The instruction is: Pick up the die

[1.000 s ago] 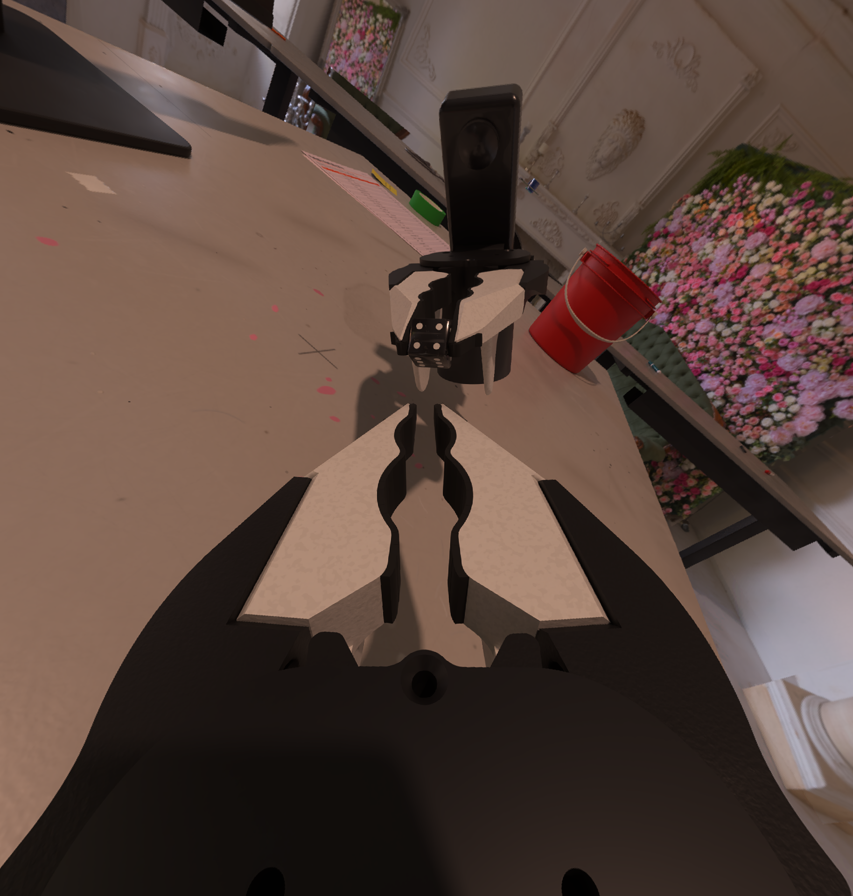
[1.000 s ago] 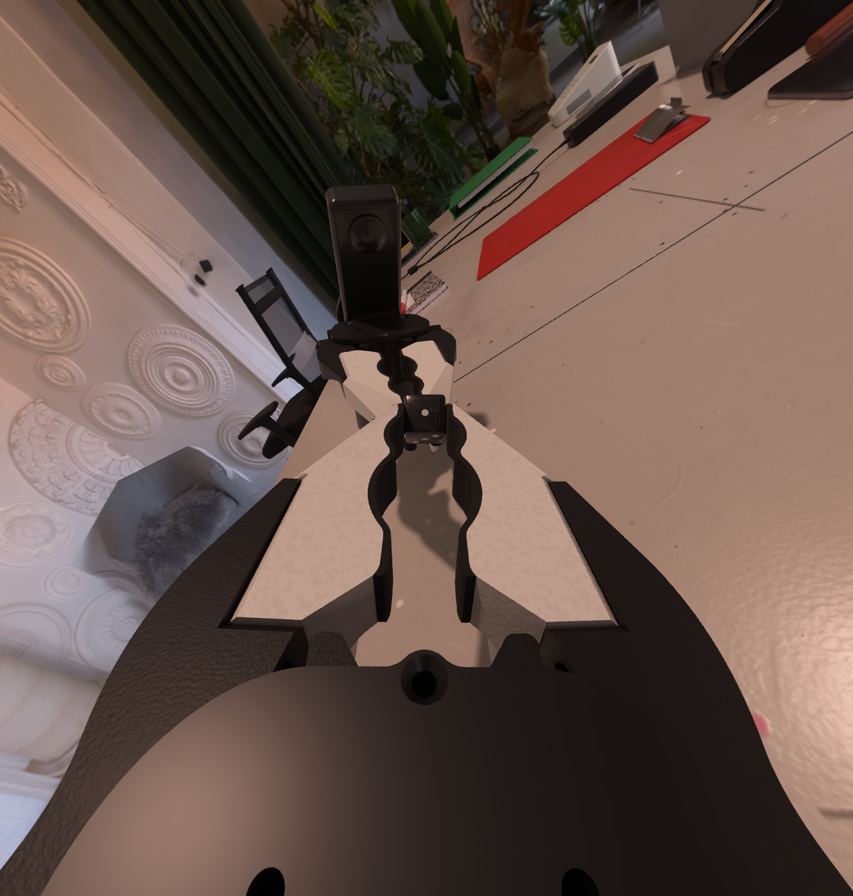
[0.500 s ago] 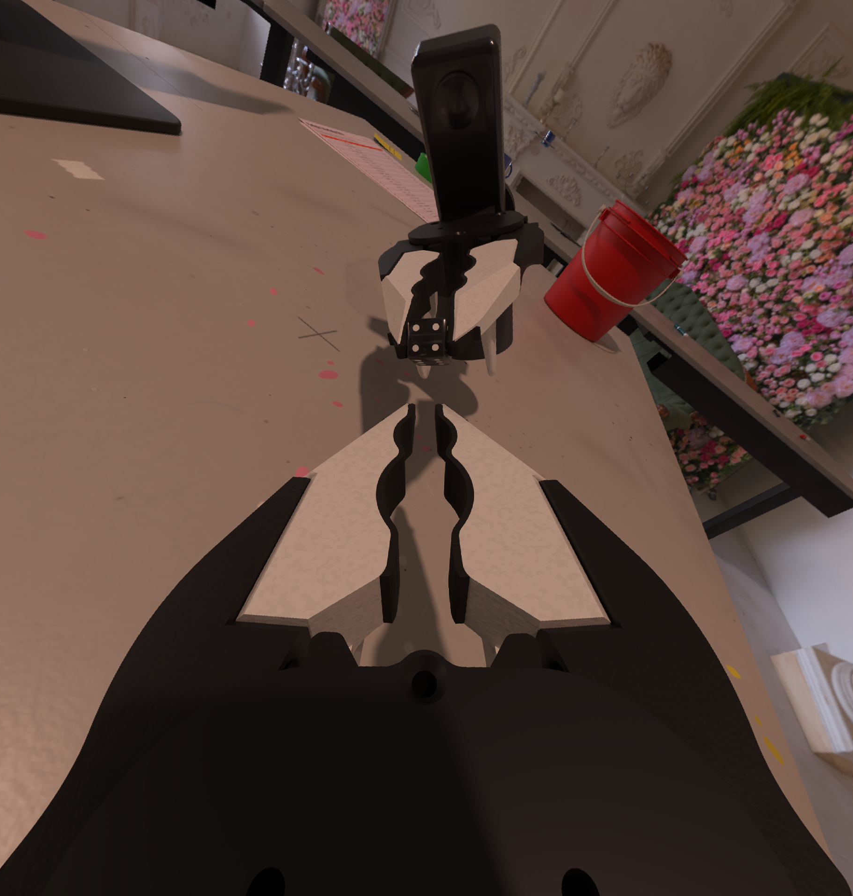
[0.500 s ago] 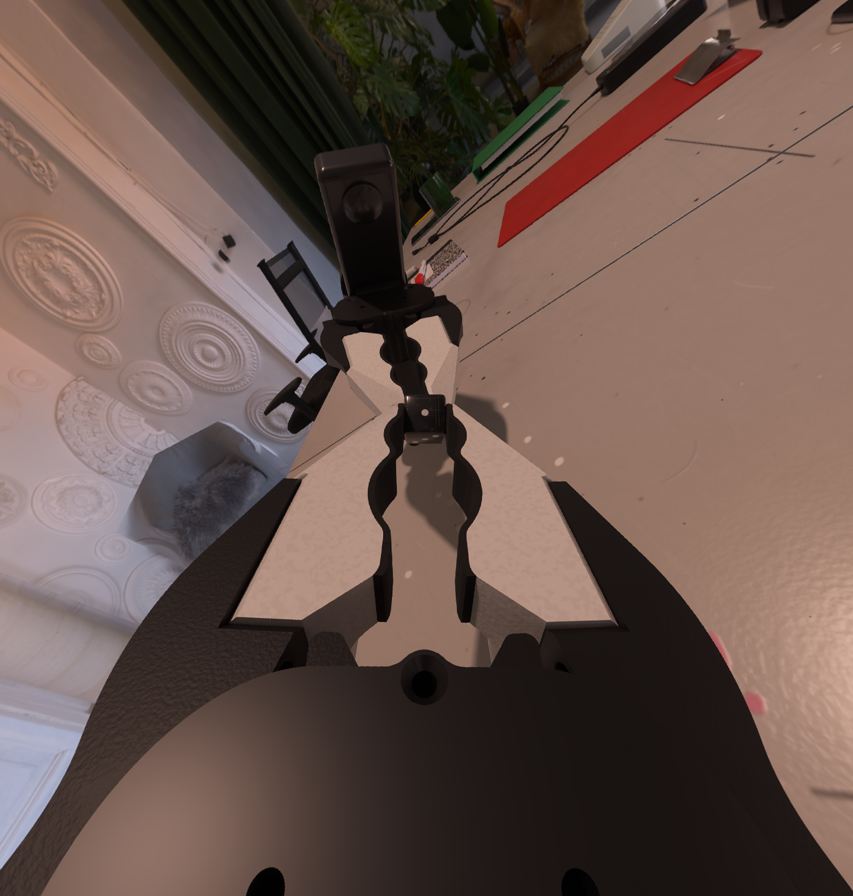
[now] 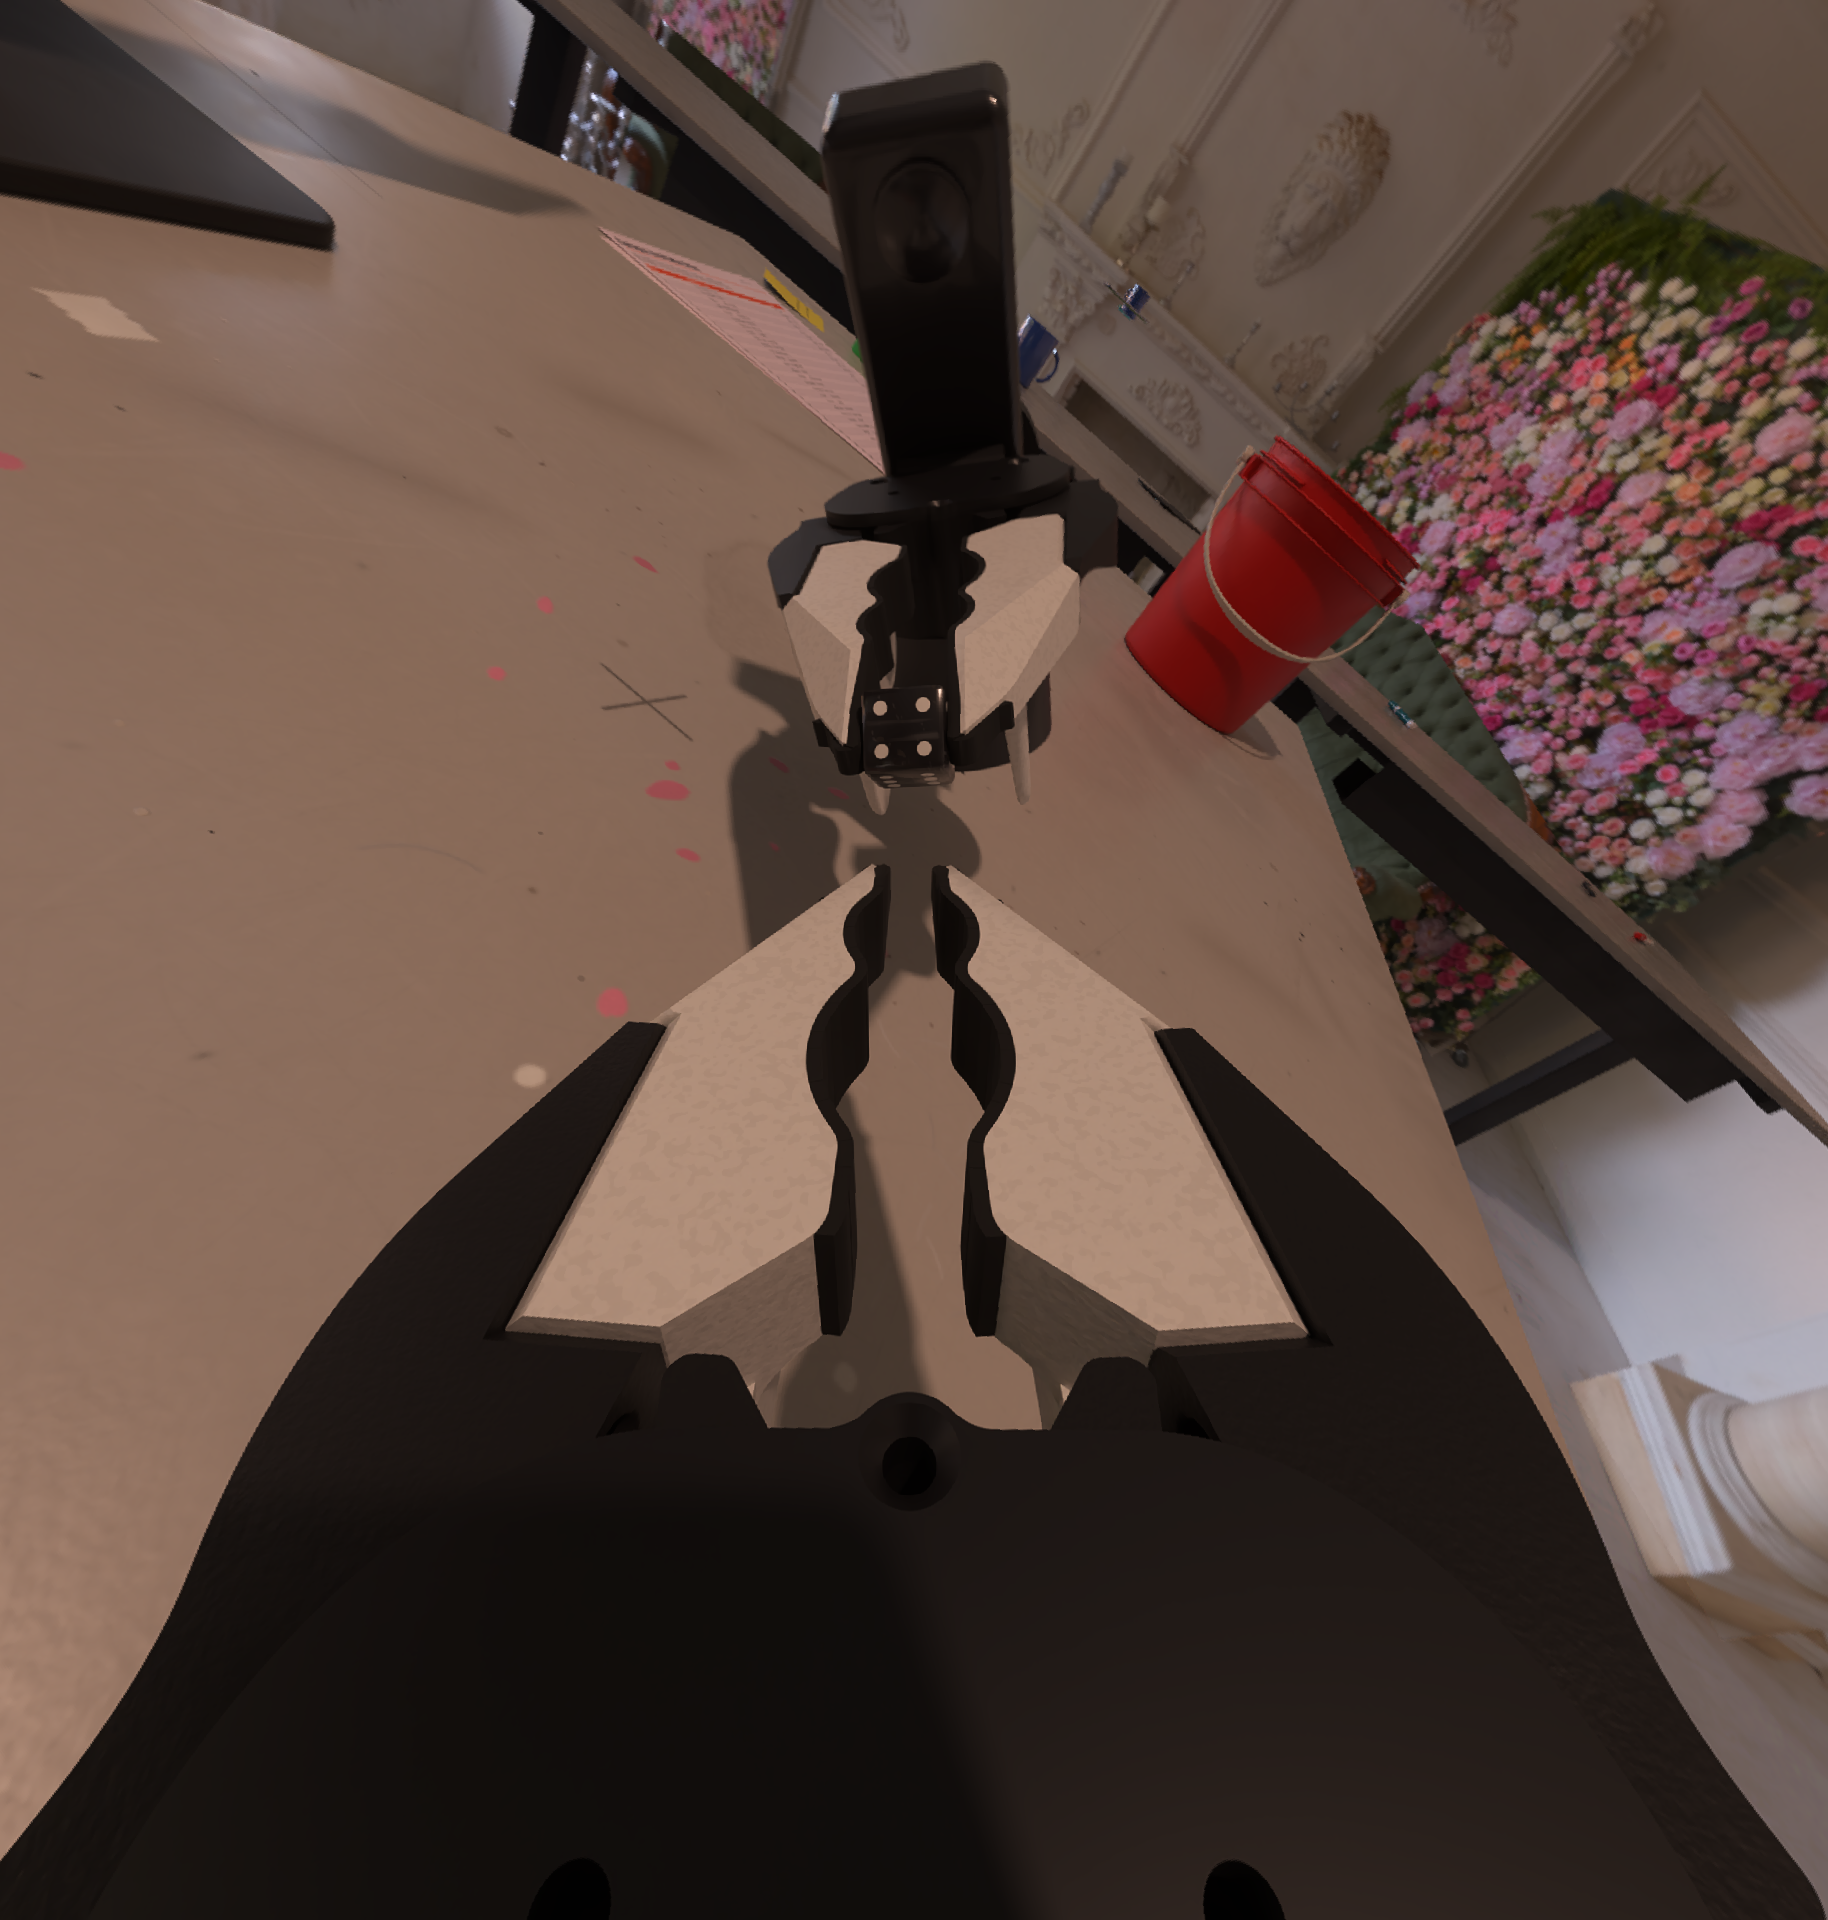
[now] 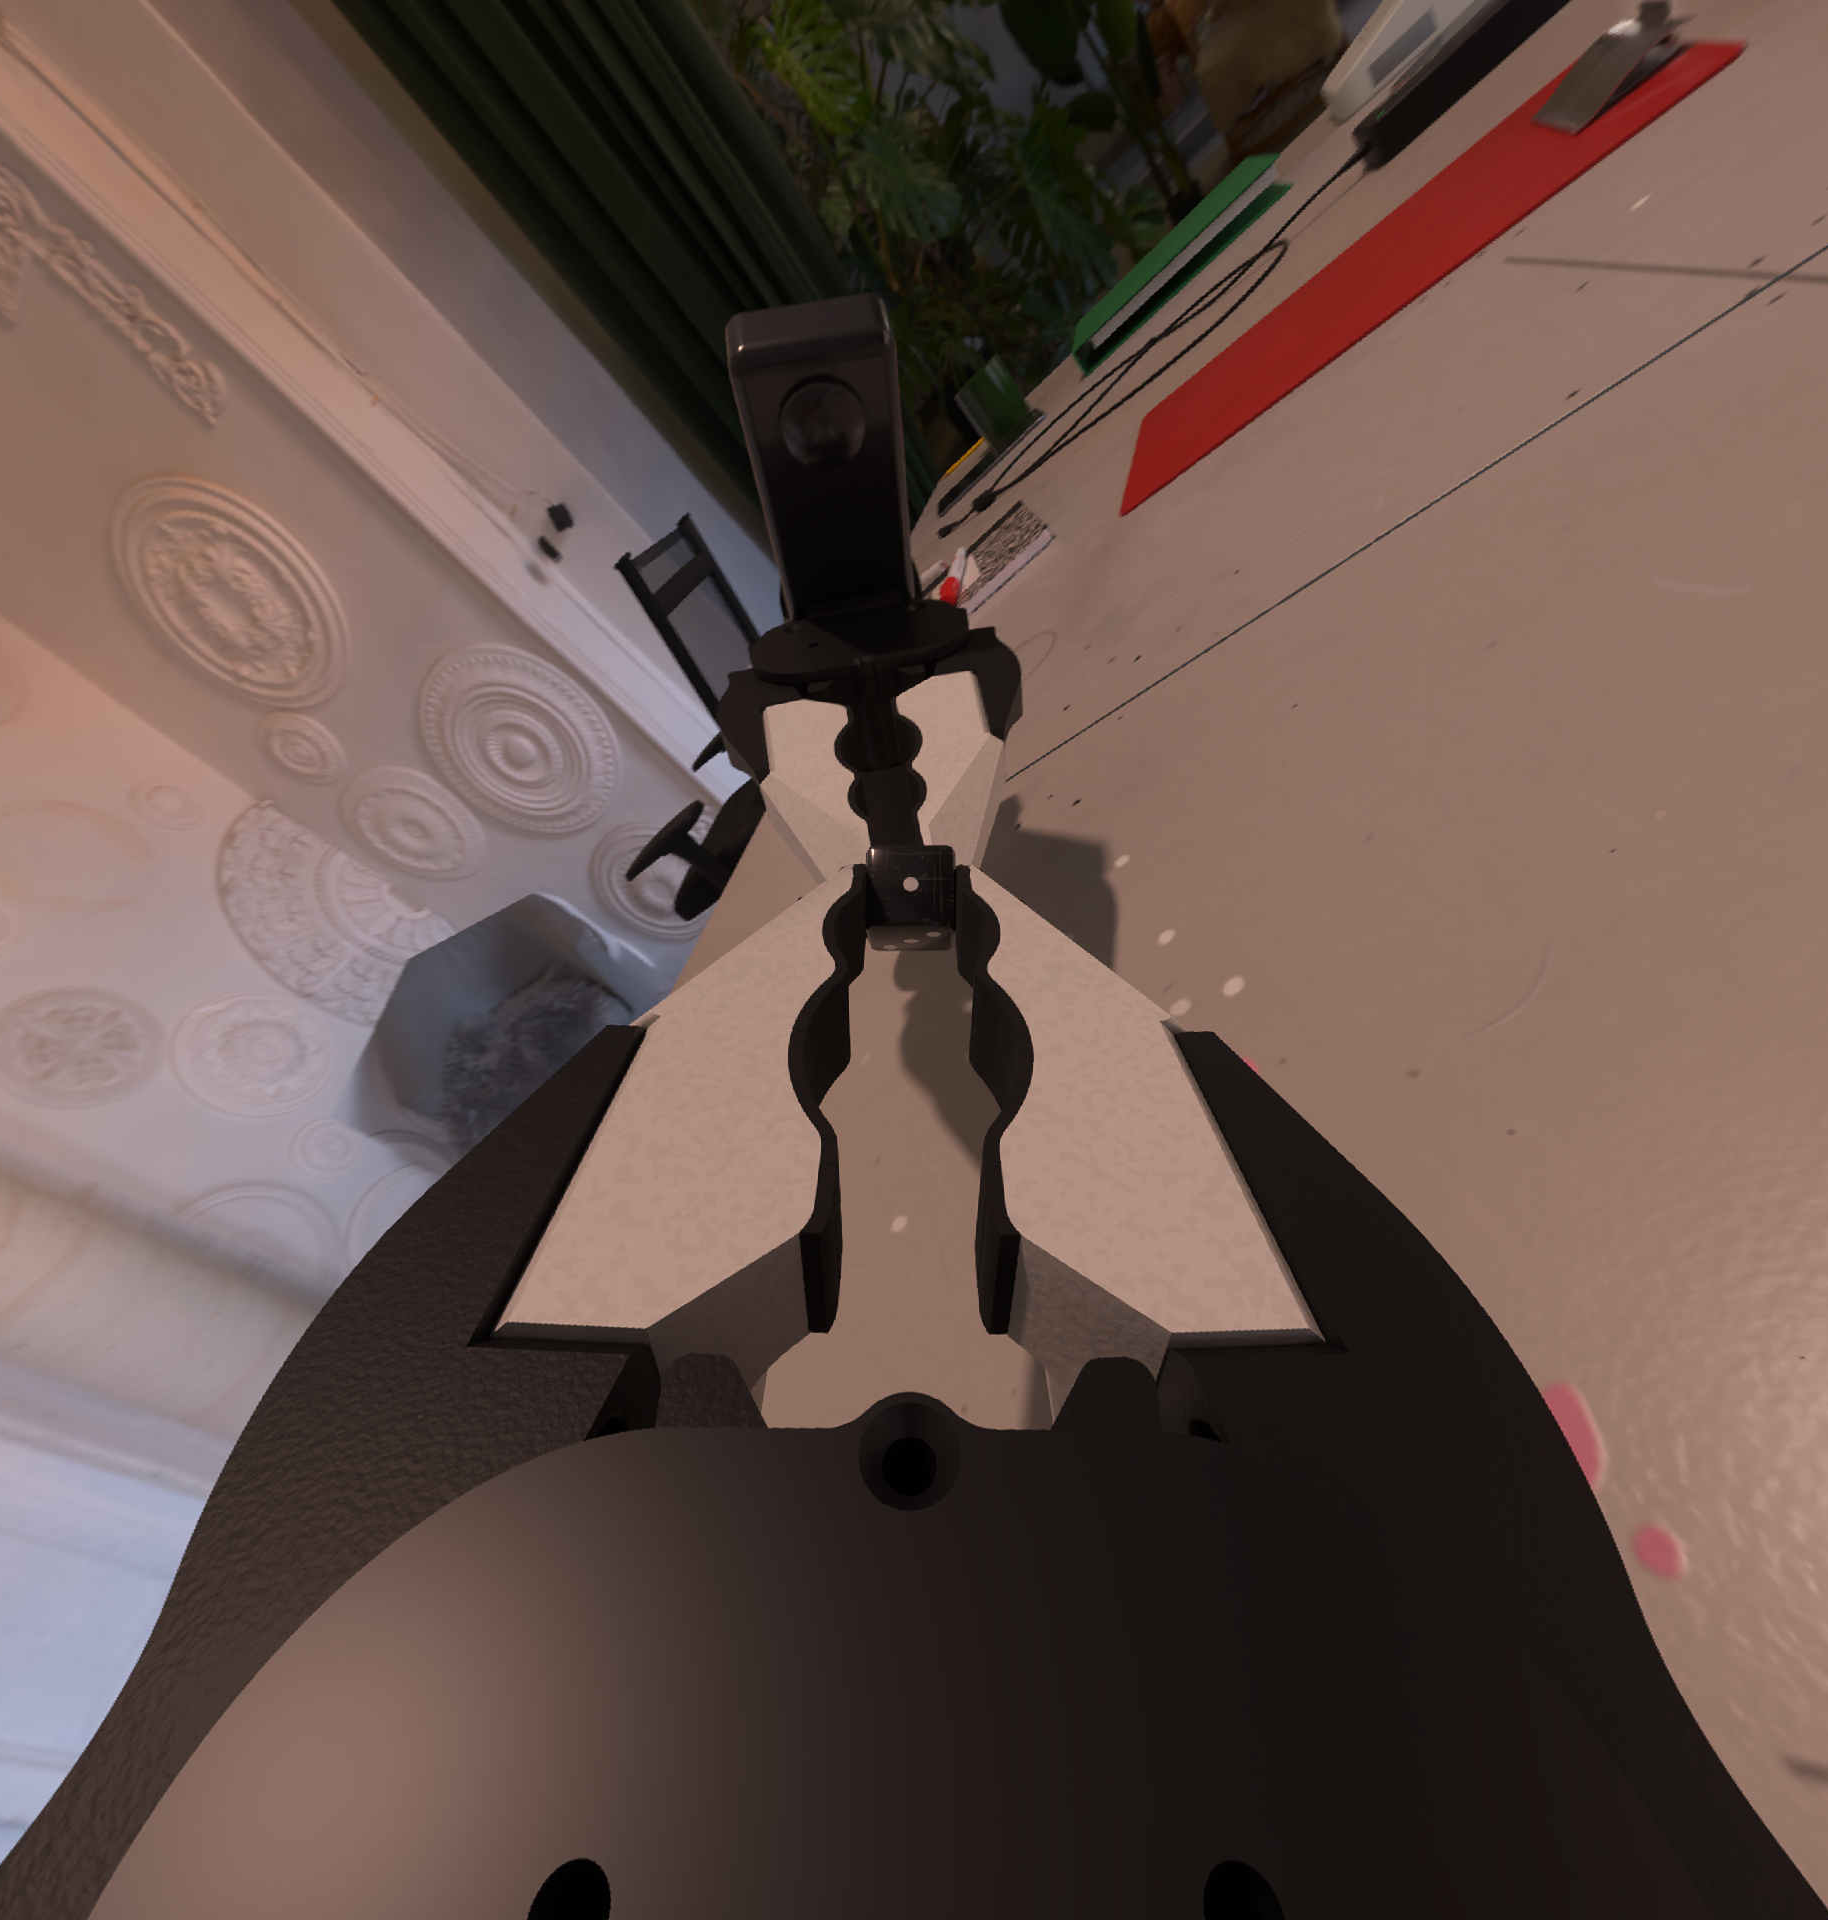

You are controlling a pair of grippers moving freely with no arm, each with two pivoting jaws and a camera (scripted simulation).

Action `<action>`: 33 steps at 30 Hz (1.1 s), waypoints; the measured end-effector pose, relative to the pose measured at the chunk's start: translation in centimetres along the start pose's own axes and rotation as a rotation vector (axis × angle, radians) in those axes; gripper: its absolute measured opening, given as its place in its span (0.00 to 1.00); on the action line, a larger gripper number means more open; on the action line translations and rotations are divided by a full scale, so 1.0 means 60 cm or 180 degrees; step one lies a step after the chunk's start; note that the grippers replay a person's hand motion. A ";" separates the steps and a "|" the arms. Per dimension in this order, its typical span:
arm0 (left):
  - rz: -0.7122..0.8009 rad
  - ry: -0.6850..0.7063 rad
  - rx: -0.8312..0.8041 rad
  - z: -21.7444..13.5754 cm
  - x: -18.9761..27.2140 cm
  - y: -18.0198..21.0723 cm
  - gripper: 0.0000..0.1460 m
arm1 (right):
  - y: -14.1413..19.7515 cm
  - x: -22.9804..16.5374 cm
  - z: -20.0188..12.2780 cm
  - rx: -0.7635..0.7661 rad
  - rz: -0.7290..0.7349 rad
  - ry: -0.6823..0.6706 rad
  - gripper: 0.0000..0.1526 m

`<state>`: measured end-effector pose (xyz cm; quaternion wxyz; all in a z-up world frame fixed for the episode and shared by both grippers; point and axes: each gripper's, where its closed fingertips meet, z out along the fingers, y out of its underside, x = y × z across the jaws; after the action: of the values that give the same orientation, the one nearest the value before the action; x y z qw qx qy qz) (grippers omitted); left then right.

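The die (image 5: 903, 727) is black with white pips. My right gripper (image 5: 907, 756) is shut on it and holds it above the tan table (image 5: 318, 727), with its shadow on the table below. In the right wrist view the die (image 6: 912, 896) sits between the tips of my right gripper (image 6: 910, 906). My left gripper (image 5: 907, 878) is shut and empty, pointing at the die from a short way off. It also shows in the right wrist view (image 6: 889, 821), facing me just beyond the die.
A red bucket (image 5: 1274, 592) stands at the table's right edge. A black slab (image 5: 141, 177) and a pink paper sheet (image 5: 754, 332) lie farther back. A red mat (image 6: 1409, 281), a green board (image 6: 1170, 281) and a black cable (image 6: 1149, 384) lie far off.
My right gripper has kept hold of the die and tilted more upright in the left wrist view. Both views have shifted a little. My left gripper stays shut.
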<state>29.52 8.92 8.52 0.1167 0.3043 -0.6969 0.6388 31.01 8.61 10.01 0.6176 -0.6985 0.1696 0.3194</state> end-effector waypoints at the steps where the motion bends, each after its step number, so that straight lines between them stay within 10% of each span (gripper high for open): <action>1: 0.0005 0.0020 -0.0024 0.000 0.001 0.002 0.05 | 0.002 -0.001 0.000 -0.0028 0.0041 -0.0047 0.11; 33: 0.0159 -0.0195 -0.0377 0.006 -0.012 0.029 0.05 | 0.028 0.012 -0.002 -0.0355 -0.0059 0.0056 0.11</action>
<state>29.18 8.76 6.61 0.0971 0.2988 -0.7442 0.5895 30.55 8.29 8.28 0.5791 -0.7361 0.1505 0.3165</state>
